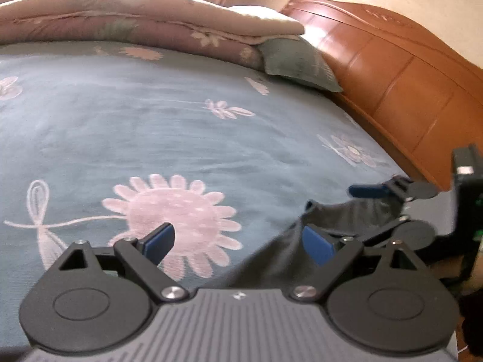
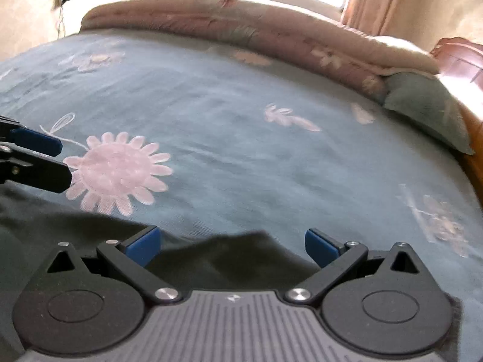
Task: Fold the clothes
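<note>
A dark garment [image 2: 229, 259] lies crumpled on the near part of the blue-grey flowered bed sheet [image 2: 241, 138]. My right gripper [image 2: 232, 247] stands open just over the garment's far edge; a fold of the cloth rises between the wide-apart blue pads without touching them. In the left wrist view the garment [image 1: 271, 256] lies at the lower right, under the right pad of my open left gripper [image 1: 238, 244], which has nothing in it. One blue finger [image 1: 365, 191] of the right gripper shows beyond it. The left gripper [image 2: 60, 160] enters the right wrist view at the left edge, near a large pink flower.
A folded pink quilt [image 1: 135, 21] lies along the far side of the bed, with a green pillow [image 1: 299, 63] at its end. A wooden headboard [image 1: 392, 69] runs along the right. Bare sheet spreads across the middle of the bed.
</note>
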### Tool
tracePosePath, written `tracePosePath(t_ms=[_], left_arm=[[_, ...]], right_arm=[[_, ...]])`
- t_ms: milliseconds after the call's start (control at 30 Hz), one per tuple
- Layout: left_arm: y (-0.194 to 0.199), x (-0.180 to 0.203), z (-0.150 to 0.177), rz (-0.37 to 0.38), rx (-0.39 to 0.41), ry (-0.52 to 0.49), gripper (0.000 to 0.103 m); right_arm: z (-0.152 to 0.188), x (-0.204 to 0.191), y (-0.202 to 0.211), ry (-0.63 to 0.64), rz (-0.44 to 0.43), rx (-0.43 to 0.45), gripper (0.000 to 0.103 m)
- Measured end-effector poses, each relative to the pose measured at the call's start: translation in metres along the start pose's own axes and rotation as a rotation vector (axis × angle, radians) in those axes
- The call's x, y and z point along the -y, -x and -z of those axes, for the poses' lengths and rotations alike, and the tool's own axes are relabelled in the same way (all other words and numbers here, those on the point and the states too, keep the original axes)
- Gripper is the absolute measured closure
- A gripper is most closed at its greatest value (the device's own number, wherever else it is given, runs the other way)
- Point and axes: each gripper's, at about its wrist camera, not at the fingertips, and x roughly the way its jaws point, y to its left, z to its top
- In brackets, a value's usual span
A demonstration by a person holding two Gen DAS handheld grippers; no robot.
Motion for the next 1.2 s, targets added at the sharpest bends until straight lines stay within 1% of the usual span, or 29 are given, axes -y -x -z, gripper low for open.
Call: tracePosePath(t_ms=[33, 67, 133, 167, 300, 367, 400, 467, 500, 567, 600, 700, 767, 867, 933, 1033, 1100, 1200], left_arm=[[0.001, -0.003, -0.001, 0.0, 0.003, 0.005, 0.011], [0.002, -0.004, -0.001, -0.002, 0.006, 0.01, 0.011], [0.003, -0.007, -0.002, -0.005, 0.012, 0.02, 0.011], [0.004, -0.008, -0.002, -0.006, 0.014, 0.025, 0.011], [0.006, -0.009, -0.002, -0.009, 0.02, 0.034, 0.011], [0.006, -0.007, -0.002, -0.002, 0.021, 0.03, 0.011], [0.005, -0.006, -0.002, -0.001, 0.02, 0.028, 0.011], [0.004, -0.005, -0.001, -0.003, 0.017, 0.024, 0.011], [0.004, -0.005, -0.001, -0.006, 0.014, 0.022, 0.011], [0.003, -0.004, 0.0, -0.012, 0.01, 0.018, 0.011], [0.003, -0.005, 0.0, -0.016, 0.01, 0.017, 0.011], [0.002, -0.006, -0.001, -0.019, 0.01, 0.022, 0.011], [0.002, -0.007, -0.002, -0.021, 0.013, 0.027, 0.011], [0.005, -0.007, -0.002, -0.009, 0.022, 0.027, 0.011], [0.005, -0.008, -0.002, -0.009, 0.024, 0.03, 0.011], [0.004, -0.007, -0.002, -0.013, 0.022, 0.028, 0.011], [0.003, -0.006, -0.002, -0.016, 0.02, 0.026, 0.011], [0.003, -0.006, -0.002, -0.02, 0.017, 0.024, 0.011]], right_arm=[[0.0, -0.006, -0.006, 0.015, -0.004, -0.012, 0.0], [0.002, -0.01, -0.012, 0.04, 0.015, -0.026, 0.0], [0.01, -0.015, -0.019, 0.091, 0.088, -0.052, 0.0], [0.015, -0.012, -0.019, 0.093, 0.118, -0.06, 0.0], [0.021, 0.013, -0.013, -0.004, 0.192, -0.069, 0.0], [0.017, 0.014, -0.002, -0.035, 0.186, -0.035, 0.0], [0.014, 0.009, 0.001, -0.021, 0.157, -0.023, 0.0], [0.009, -0.003, 0.0, 0.024, 0.09, -0.038, 0.0], [0.009, -0.01, -0.006, 0.051, 0.09, -0.063, 0.0], [0.009, -0.02, -0.022, 0.104, 0.149, -0.108, 0.0], [0.008, -0.02, -0.029, 0.109, 0.173, -0.104, 0.0], [-0.002, -0.009, -0.043, 0.041, 0.187, -0.058, 0.0], [-0.006, -0.007, -0.044, 0.04, 0.212, -0.055, 0.0], [-0.006, -0.005, -0.024, 0.019, 0.163, -0.042, 0.0], [-0.003, -0.008, -0.01, 0.028, 0.15, -0.038, 0.0], [0.004, -0.015, -0.008, 0.063, 0.118, -0.068, 0.0], [0.007, -0.017, -0.02, 0.11, 0.144, -0.099, 0.0], [0.003, -0.004, -0.035, 0.115, 0.225, -0.084, 0.0]])
